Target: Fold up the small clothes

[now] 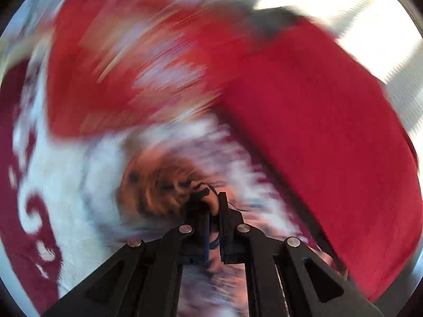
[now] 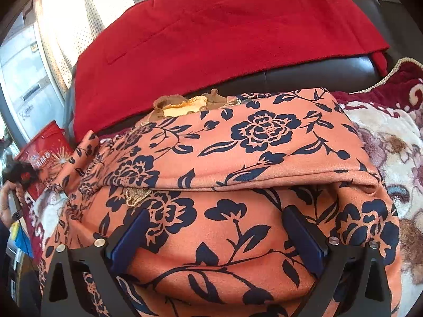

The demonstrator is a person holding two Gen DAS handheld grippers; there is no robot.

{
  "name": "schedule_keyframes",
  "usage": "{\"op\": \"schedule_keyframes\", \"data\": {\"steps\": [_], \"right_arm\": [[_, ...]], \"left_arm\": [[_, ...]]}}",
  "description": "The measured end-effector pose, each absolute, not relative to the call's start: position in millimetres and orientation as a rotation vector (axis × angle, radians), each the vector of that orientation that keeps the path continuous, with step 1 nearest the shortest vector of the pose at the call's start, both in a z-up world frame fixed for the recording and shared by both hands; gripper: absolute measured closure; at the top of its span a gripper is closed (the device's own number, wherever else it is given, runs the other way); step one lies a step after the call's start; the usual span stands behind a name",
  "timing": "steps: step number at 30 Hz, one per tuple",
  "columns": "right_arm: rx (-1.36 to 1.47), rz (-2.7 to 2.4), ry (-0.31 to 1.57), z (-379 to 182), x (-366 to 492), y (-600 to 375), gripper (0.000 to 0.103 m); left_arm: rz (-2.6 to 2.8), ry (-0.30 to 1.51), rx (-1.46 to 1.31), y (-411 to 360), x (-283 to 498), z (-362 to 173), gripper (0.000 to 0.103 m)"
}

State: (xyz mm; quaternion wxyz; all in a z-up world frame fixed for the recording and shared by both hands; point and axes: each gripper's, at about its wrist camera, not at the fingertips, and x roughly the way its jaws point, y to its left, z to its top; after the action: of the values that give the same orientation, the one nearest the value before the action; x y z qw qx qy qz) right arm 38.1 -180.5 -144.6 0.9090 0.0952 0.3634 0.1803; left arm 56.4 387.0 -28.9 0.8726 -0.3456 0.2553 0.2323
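Observation:
An orange garment with navy flowers (image 2: 238, 158) lies folded over itself on a blanket, its brown collar (image 2: 185, 103) at the far edge. My right gripper (image 2: 216, 211) stands open low over the near part, and cloth bulges between its blue pads (image 2: 127, 240). The left wrist view is badly blurred. In it, my left gripper (image 1: 214, 207) is shut, and orange floral cloth (image 1: 211, 285) shows between and under its fingers. In the right wrist view, a sleeve of the garment (image 2: 79, 158) stretches away to the left.
A red cloth (image 2: 211, 39) is draped over a dark leather sofa back (image 2: 304, 71) behind the garment. The maroon and white blanket (image 2: 391, 145) spreads to the right. At the left are a red printed container (image 2: 50, 145) and a person's hand (image 2: 6, 200).

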Motion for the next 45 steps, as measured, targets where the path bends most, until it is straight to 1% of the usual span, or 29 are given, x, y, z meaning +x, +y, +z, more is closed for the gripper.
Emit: {"op": "schedule_keyframes", "data": {"steps": [3, 6, 9, 11, 12, 13, 14, 15, 16, 19, 20, 21, 22, 24, 26, 28, 30, 32, 35, 37, 38, 39, 40, 41, 45], "right_arm": [[0.235, 0.385, 0.738, -145, 37, -184, 0.001], [0.277, 0.403, 0.725, -144, 37, -189, 0.001], [0.325, 0.424, 0.71, -144, 36, -196, 0.002], [0.347, 0.434, 0.703, -144, 35, -199, 0.002], [0.358, 0.44, 0.699, -144, 35, -200, 0.002], [0.367, 0.445, 0.696, -144, 35, -201, 0.002], [0.383, 0.454, 0.691, -144, 34, -204, 0.002], [0.395, 0.46, 0.687, -144, 34, -205, 0.002], [0.407, 0.466, 0.682, -144, 34, -207, 0.002], [0.445, 0.482, 0.667, -144, 32, -213, 0.002], [0.451, 0.483, 0.667, -144, 32, -213, 0.002], [0.457, 0.481, 0.667, -143, 32, -214, 0.002], [0.465, 0.475, 0.67, -142, 31, -215, 0.002], [0.525, 0.461, 0.684, -136, 28, -224, 0.003], [0.622, 0.45, 0.673, -126, 27, -236, 0.003], [0.65, 0.446, 0.662, -108, 33, -242, 0.003], [0.661, 0.403, 0.72, -96, 57, -245, 0.003], [0.686, 0.349, 0.78, -99, 79, -250, 0.003], [0.732, 0.276, 0.908, -120, 112, -250, 0.003], [0.732, 0.244, 0.943, -127, 123, -246, 0.007], [0.706, 0.215, 0.949, -127, 126, -244, 0.016], [0.683, 0.195, 0.958, -126, 129, -242, 0.05], [0.656, 0.18, 0.972, -124, 132, -240, 0.08], [0.629, 0.169, 0.986, -121, 135, -237, 0.098], [0.391, 0.126, 0.857, -74, 108, -221, 0.098]], "left_arm": [[0.326, 0.429, -0.522, 301, 71, 39, 0.098], [0.129, 0.361, -0.376, 197, 88, 86, 0.098], [-0.046, 0.35, -0.287, 104, 100, 98, 0.097], [-0.172, 0.413, -0.197, 44, 117, 83, 0.095], [-0.225, 0.456, -0.156, 22, 124, 70, 0.086], [-0.261, 0.509, -0.117, 2, 127, 52, 0.063], [-0.276, 0.568, -0.081, -10, 130, 31, 0.051], [-0.264, 0.6, -0.068, -13, 128, 17, 0.044], [-0.224, 0.624, -0.078, -6, 123, -1, 0.044], [-0.125, 0.654, -0.175, 37, 113, -27, 0.041], [-0.078, 0.656, -0.217, 59, 109, -34, 0.04], [-0.029, 0.655, -0.25, 75, 107, -40, 0.035], [0.04, 0.662, -0.283, 98, 100, -49, 0.033], [0.117, 0.681, -0.328, 130, 93, -64, 0.033], [0.146, 0.706, -0.355, 151, 90, -83, 0.033], [0.151, 0.734, -0.377, 163, 96, -108, 0.033], [0.148, 0.755, -0.39, 168, 96, -125, 0.033], [0.138, 0.758, -0.407, 169, 95, -135, 0.033], [0.127, 0.746, -0.419, 168, 96, -135, 0.031], [0.131, 0.752, -0.414, 168, 97, -137, 0.031], [0.131, 0.752, -0.413, 167, 97, -136, 0.031], [0.131, 0.751, -0.412, 167, 96, -136, 0.031], [0.132, 0.752, -0.409, 166, 96, -136, 0.031], [0.133, 0.755, -0.405, 166, 95, -135, 0.031], [0.136, 0.753, -0.383, 164, 95, -132, 0.031]]}}
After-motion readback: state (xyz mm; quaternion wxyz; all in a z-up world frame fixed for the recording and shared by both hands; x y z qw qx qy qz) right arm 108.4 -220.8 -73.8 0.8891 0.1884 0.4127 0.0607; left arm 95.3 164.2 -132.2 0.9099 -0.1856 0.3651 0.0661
